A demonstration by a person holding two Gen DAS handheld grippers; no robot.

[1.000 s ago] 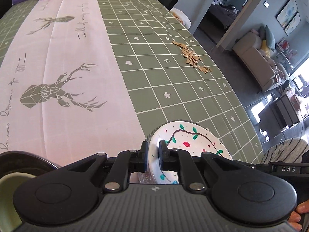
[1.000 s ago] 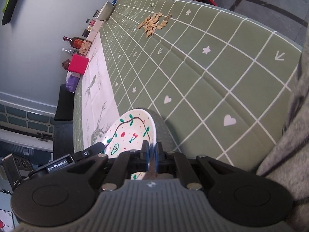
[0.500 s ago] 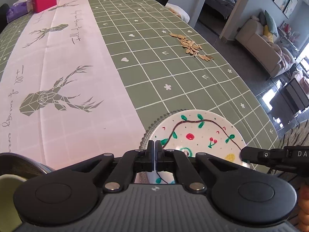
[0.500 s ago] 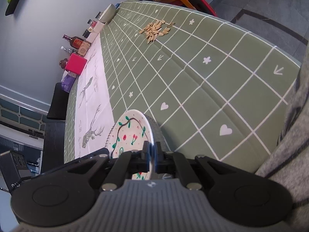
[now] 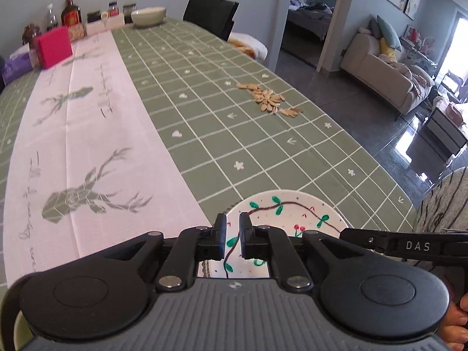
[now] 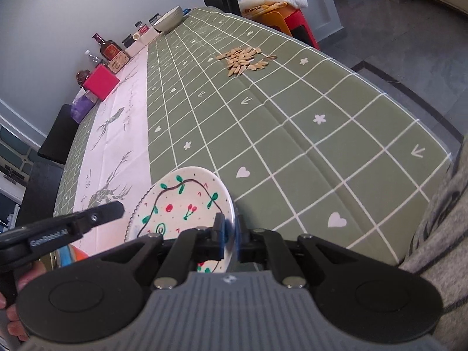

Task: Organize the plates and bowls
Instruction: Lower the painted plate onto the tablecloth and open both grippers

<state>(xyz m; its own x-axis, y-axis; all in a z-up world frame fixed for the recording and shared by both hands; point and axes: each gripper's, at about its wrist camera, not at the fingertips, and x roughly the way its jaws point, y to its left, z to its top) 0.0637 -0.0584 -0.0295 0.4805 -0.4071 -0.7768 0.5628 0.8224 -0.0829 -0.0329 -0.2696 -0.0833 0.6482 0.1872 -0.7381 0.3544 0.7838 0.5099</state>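
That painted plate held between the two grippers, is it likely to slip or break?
The painted plate looks glazed, so probably stiff yet slippery. The right hand-held gripper pinches only its thin rim, so it might tilt. Likely ceramic, it could chip if dropped onto the table.

Your plate (image 5: 295, 210) sits at the near edge of the table (image 5: 263, 152), the seed pile (image 5: 269, 99) farther back on the right, a bowl (image 5: 148, 16) and bottles (image 5: 71, 11) at the far end.
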